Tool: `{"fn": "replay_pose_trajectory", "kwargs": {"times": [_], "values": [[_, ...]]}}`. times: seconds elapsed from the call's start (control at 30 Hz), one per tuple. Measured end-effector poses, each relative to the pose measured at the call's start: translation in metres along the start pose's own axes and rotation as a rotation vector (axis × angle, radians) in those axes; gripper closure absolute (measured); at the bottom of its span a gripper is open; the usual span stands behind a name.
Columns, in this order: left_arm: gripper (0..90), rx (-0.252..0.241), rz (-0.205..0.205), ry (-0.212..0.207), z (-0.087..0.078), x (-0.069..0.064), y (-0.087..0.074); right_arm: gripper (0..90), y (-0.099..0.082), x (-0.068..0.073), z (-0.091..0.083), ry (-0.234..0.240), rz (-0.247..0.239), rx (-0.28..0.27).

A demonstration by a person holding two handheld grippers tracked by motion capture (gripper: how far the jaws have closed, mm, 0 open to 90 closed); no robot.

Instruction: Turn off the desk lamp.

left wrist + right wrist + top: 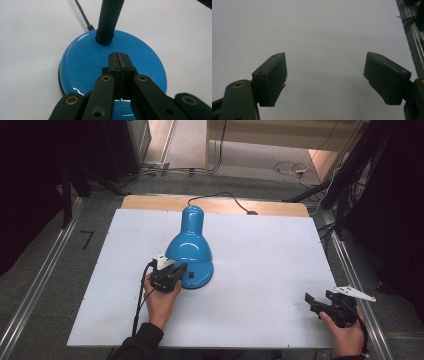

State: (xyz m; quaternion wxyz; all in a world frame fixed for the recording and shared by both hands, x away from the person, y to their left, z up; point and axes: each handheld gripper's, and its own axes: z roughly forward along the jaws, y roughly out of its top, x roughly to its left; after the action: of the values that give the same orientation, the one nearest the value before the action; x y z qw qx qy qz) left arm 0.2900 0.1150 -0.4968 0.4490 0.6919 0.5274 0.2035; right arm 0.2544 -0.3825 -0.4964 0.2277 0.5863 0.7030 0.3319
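Left gripper (119, 60) closed over lamp base (82, 62); right gripper (324, 77) agape.

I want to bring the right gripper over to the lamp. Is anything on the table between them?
No. In the high view, only bare white table lies between the right gripper and the blue lamp.

Glossy blue desk lamp (190, 251) with a ribbed blue-black flexible neck (109, 21) and thin black cord (220, 196). Plain white tabletop board (270, 270) with a tan wooden edge at 12 o'clock. Matte black grippers.
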Motion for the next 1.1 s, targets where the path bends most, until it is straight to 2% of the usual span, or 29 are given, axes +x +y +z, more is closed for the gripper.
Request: {"fn": "replay_pose_trajectory", "kwargs": {"times": [0.43, 0.73, 1.03, 1.07, 1.1], "values": [[90.0, -0.011, -0.011, 0.004, -0.002, 0.002, 0.002, 17.5, 0.0, 0.0, 0.0, -0.001, 0.0, -0.002], [84.8, -0.026, -0.024, 0.007, -0.005, 0.006, 0.003, 17.5, 0.0, 0.0, 0.0, -0.001, 0.0, -0.001], [67.2, -0.038, -0.042, 0.019, -0.008, 0.01, 0.004, 17.5, 0.0, 0.0, 0.0, -0.001, 0.0, -0.003], [64.3, -0.033, -0.039, 0.038, -0.008, 0.01, 0.004, 17.5, 0.0, 0.0, -0.001, -0.001, 0.0, -0.003], [62.5, -0.033, -0.039, 0.038, -0.008, 0.01, 0.004, 17.5, 0.0, 0.0, -0.001, -0.001, 0.0, -0.003]]}}
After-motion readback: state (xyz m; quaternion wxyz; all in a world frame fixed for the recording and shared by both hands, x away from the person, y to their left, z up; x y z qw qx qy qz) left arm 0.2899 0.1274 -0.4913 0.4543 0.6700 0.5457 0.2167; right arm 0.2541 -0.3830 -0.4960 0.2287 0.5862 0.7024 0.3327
